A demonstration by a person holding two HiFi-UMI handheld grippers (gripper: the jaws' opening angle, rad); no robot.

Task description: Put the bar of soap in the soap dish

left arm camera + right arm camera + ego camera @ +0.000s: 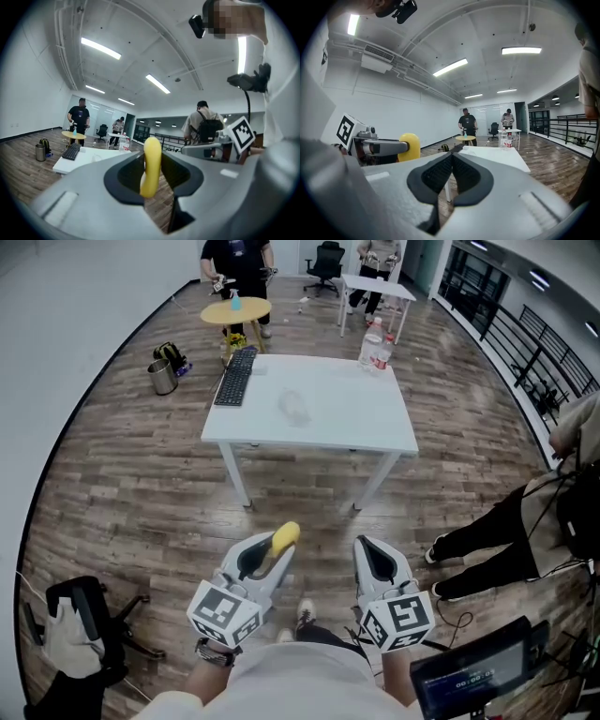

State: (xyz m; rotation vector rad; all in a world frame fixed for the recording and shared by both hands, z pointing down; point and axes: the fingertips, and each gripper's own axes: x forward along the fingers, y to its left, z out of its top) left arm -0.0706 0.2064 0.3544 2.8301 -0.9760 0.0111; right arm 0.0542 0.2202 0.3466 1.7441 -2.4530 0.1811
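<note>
Jaws of the left gripper (278, 554) are clamped on a rounded yellow bar of soap (152, 164), held upright between them; the right gripper (452, 157) is closed, empty; a white table (347, 399) is seen well ahead.

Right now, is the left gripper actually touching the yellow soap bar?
Touching. In the left gripper view, the left gripper has its jaws pressed against both sides of the yellow soap bar, with no gap.
</note>
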